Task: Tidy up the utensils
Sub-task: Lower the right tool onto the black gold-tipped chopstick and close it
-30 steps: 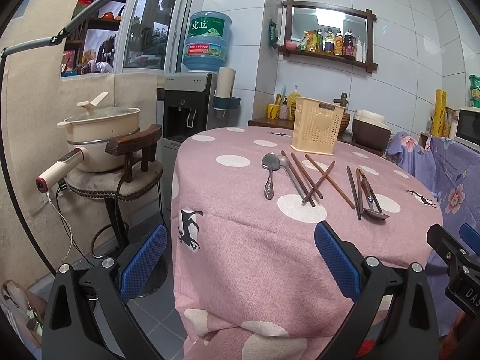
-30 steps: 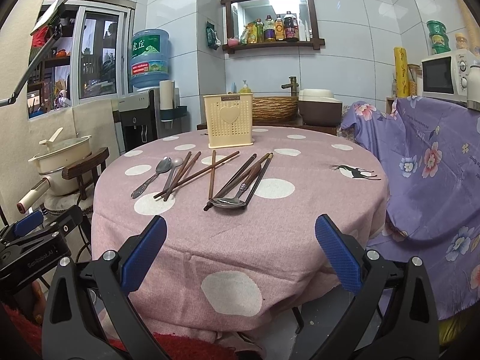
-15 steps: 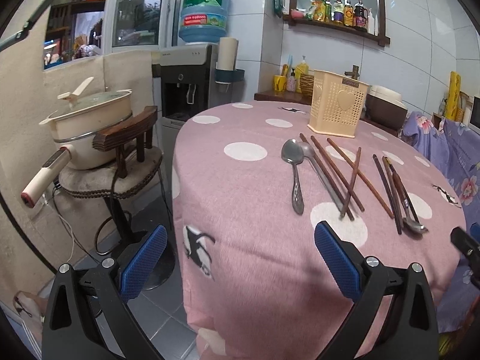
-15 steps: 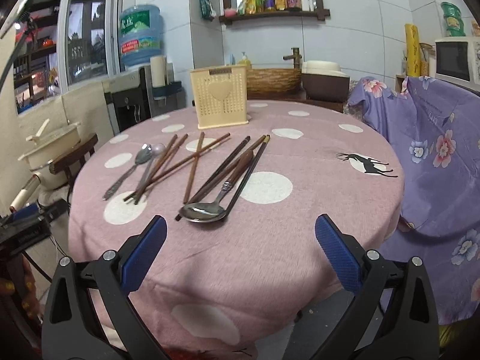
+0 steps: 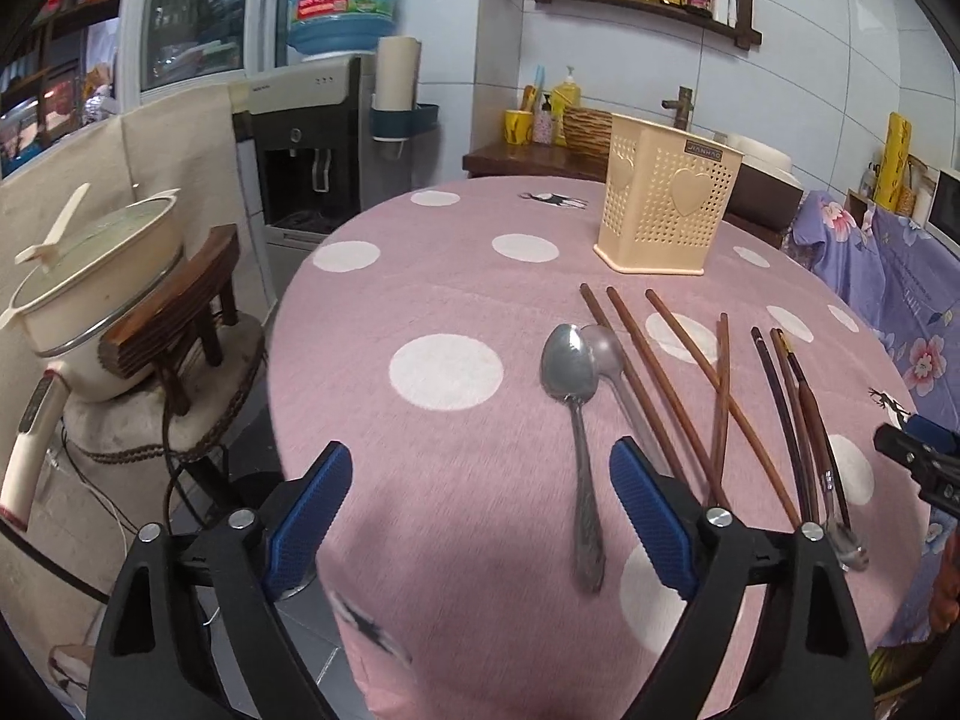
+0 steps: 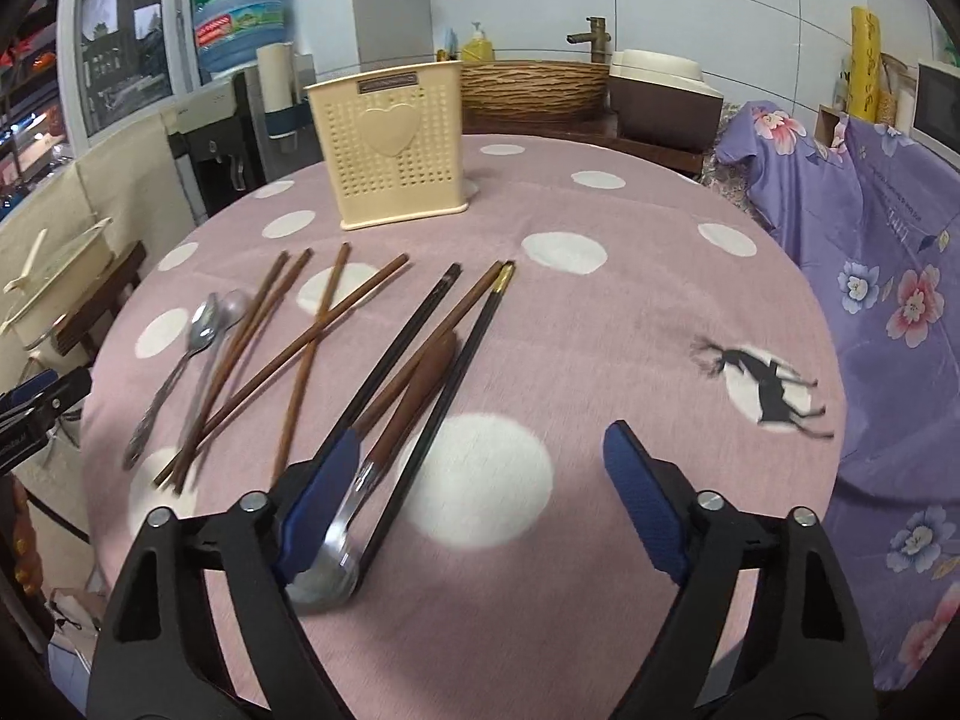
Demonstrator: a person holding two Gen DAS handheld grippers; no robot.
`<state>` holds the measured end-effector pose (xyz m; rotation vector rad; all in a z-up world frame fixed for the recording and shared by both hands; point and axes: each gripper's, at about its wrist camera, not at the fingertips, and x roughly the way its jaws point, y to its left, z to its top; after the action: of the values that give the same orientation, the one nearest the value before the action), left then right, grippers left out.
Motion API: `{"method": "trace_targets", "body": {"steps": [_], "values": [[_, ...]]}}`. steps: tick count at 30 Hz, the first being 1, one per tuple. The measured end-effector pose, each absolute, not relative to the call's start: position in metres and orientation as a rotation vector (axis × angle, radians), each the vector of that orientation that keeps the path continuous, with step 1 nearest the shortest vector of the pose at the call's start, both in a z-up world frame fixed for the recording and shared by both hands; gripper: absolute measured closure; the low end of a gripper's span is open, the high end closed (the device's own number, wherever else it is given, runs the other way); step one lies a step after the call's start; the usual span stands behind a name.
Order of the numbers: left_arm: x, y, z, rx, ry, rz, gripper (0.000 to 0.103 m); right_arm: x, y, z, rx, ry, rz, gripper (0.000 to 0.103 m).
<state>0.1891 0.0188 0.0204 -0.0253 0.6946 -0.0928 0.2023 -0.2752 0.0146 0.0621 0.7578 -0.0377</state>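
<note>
A cream perforated utensil holder (image 5: 663, 216) (image 6: 393, 147) stands at the far side of a round table with a pink polka-dot cloth (image 5: 444, 420) (image 6: 630, 312). Two metal spoons (image 5: 573, 408) (image 6: 198, 336), several brown chopsticks (image 5: 678, 360) (image 6: 300, 336), dark chopsticks (image 6: 438, 372) and a wooden-handled ladle-like spoon (image 6: 336, 564) lie on the cloth. My left gripper (image 5: 474, 510) is open, just left of the nearest spoon's handle. My right gripper (image 6: 480, 492) is open, its left finger (image 6: 318, 492) over the wooden-handled spoon.
A chair with a cream pot (image 5: 90, 294) stands left of the table. A water dispenser (image 5: 312, 138) is behind. A purple floral cloth (image 6: 888, 300) covers furniture on the right. A counter with a basket (image 6: 534, 87) lies beyond the table.
Both grippers have moved forward and lower toward the table. The utensils now sit much closer, and the right gripper's left finger has come over the wooden-handled spoon.
</note>
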Motion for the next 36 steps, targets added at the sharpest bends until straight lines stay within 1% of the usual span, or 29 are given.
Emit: {"method": "trace_targets", "body": {"steps": [2,3,5,8,12,17,25,28,30,33,36], "values": [[0.202,0.014,0.022,-0.022,0.714,-0.125,0.026,0.222,-0.282,0.015,0.083,0.789,-0.043,0.038],[0.207,0.01,0.023,-0.019,0.723,-0.142,0.029,0.232,-0.286,0.014,0.109,0.81,-0.039,0.041],[0.217,0.003,0.024,-0.008,0.74,-0.172,0.032,0.251,-0.295,0.009,0.176,0.851,-0.034,0.051],[0.228,-0.008,0.025,0.01,0.758,-0.21,0.035,0.277,-0.301,0.002,0.237,0.902,-0.032,0.06],[0.239,-0.023,0.026,0.033,0.78,-0.272,0.04,0.301,-0.296,-0.002,0.217,0.923,-0.039,0.066],[0.248,-0.042,0.028,0.084,0.781,-0.314,0.041,0.323,-0.292,-0.011,0.195,0.979,-0.067,0.079],[0.261,-0.064,0.027,0.096,0.825,-0.385,0.042,0.342,-0.289,-0.015,0.158,0.976,-0.093,0.084],[0.269,-0.076,0.026,0.096,0.843,-0.414,0.046,0.35,-0.287,-0.016,0.131,0.965,-0.112,0.088],[0.276,-0.087,0.026,0.096,0.862,-0.441,0.052,0.354,-0.29,-0.017,0.127,0.962,-0.117,0.092],[0.286,-0.106,0.027,0.121,0.88,-0.477,0.057,0.357,-0.296,-0.016,0.146,0.968,-0.098,0.094],[0.294,-0.128,0.028,0.178,0.884,-0.507,0.059,0.355,-0.308,-0.015,0.186,0.981,-0.084,0.095]]}}
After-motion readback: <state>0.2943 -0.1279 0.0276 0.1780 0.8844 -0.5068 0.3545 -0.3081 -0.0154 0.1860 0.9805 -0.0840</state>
